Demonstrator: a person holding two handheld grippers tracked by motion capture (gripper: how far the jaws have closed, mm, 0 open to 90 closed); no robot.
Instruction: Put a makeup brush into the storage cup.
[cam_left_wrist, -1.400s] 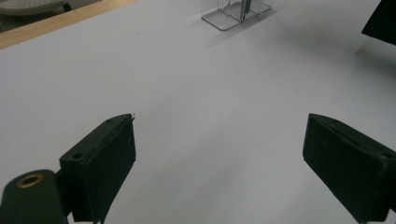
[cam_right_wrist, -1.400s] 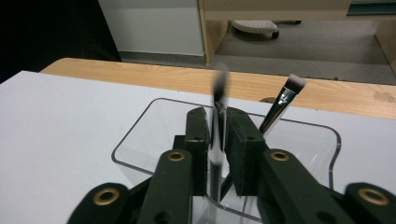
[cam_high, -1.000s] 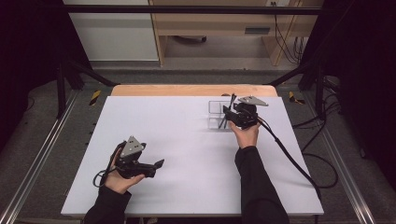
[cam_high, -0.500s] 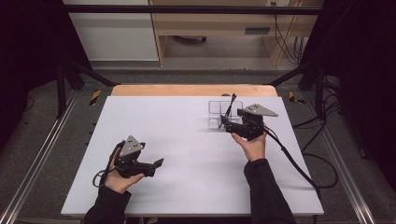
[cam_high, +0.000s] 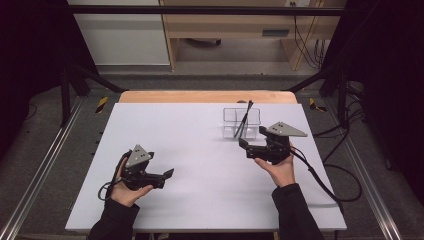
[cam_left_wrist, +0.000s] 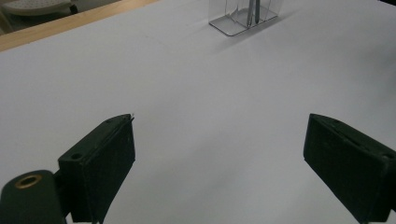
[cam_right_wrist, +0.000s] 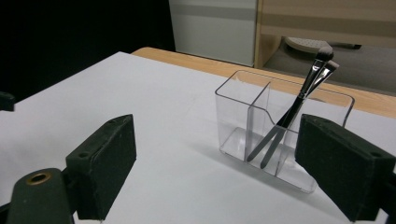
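Black jaws of the right gripper (cam_high: 246, 146) stand wide apart with nothing between them; they have just been opening. It sits just in front of the clear holder (cam_right_wrist: 280, 140), close but not touching, jaws pointing toward it. In the right gripper view the holder stands between and beyond the two pads.

Left gripper (cam_high: 168, 174): jaws wide, empty, low over the white table (cam_high: 200, 150) at the near left, well apart from the holder.

Makeup brushes (cam_right_wrist: 299, 102): two, thin dark handles, pale metal ferrules, small soft tips. Judged light, stiff along the handle, smooth and a little slippery. Best hold: across the upper handle just under the ferrule, above the holder rim, not on the bristles, which would splay. They lean, so a pull along their slant would suit better than a straight lift.

Clear holder: hard transparent plastic, two compartments parted by a wall, open top, standing upright toward the far right of the table. Judged light and rigid, glossy walls, apt to slide or tip if a brush drags on its rim; steadying it with the other gripper may help.

Contents: both brushes stand in one compartment, the right one in the right gripper view, tips up and leaning over the rim, handle ends apart on the floor. The other compartment looks empty
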